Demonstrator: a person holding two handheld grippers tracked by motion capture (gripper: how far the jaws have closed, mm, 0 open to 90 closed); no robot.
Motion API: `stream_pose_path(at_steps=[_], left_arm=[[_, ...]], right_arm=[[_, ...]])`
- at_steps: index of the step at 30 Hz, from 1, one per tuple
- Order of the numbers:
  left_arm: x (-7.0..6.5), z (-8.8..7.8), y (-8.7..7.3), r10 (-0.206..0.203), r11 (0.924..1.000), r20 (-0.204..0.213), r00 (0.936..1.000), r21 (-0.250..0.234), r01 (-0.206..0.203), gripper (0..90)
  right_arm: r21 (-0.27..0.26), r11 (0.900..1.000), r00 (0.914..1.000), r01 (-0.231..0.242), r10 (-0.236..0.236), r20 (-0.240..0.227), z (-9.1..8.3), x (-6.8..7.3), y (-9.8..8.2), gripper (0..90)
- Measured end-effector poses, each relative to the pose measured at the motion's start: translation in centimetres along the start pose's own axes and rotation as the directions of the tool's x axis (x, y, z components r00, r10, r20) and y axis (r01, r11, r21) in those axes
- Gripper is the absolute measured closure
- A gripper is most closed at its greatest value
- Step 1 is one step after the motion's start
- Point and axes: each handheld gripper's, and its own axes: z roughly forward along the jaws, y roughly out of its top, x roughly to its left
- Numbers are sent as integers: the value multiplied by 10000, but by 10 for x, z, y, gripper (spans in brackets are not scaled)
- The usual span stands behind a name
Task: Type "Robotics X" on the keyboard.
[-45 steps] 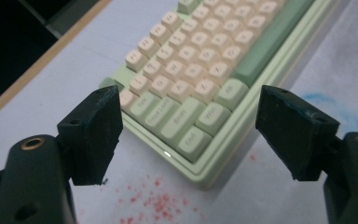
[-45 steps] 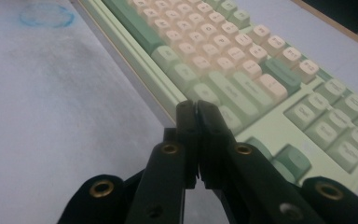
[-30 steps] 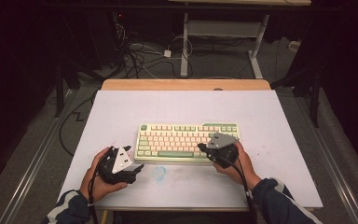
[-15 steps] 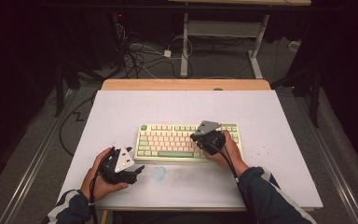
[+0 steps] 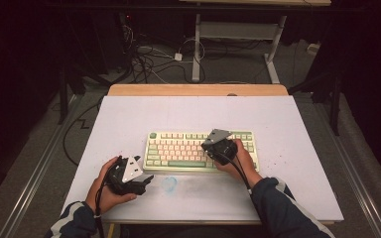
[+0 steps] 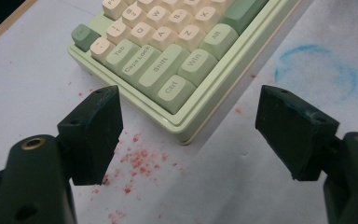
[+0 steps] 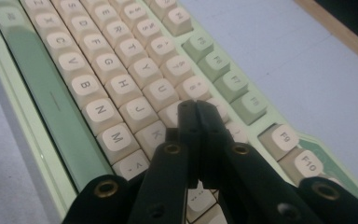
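My left gripper (image 5: 146,179): jaws wide, empty, resting on the counter (image 5: 297,129) just off the keyboard's near-left corner; keyboard (image 5: 178,151): mid-counter, flat; my right gripper (image 7: 198,109): jaws pressed together, nothing between, tips over the keys near J and K.

Open white table top (image 5: 129,119) lies left of, behind and right of the keyboard (image 5: 178,151). The right gripper (image 5: 213,147) occupies the keyboard's right half, jaws closed over the keys, perhaps touching one. The left gripper (image 5: 146,179) blocks the near-left corner.
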Motion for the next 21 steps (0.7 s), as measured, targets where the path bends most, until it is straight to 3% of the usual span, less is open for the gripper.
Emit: stream_pose_path(at_steps=[9,16,21], left_arm=[[-1,0,-2,89,9998,24,10000,151,-89,222],[-2,-1,-2,199,9997,75,9998,153,-200,222],[-1,-1,-1,161,9998,52,9999,104,-161,222]], right_arm=[[-1039,9943,9997,-234,233,-25,-25,-6,-3,795],[-1617,9868,9998,-134,156,125,-47,-5,-11,612],[-1939,9810,9988,72,22,481,-61,-4,-21,463]])
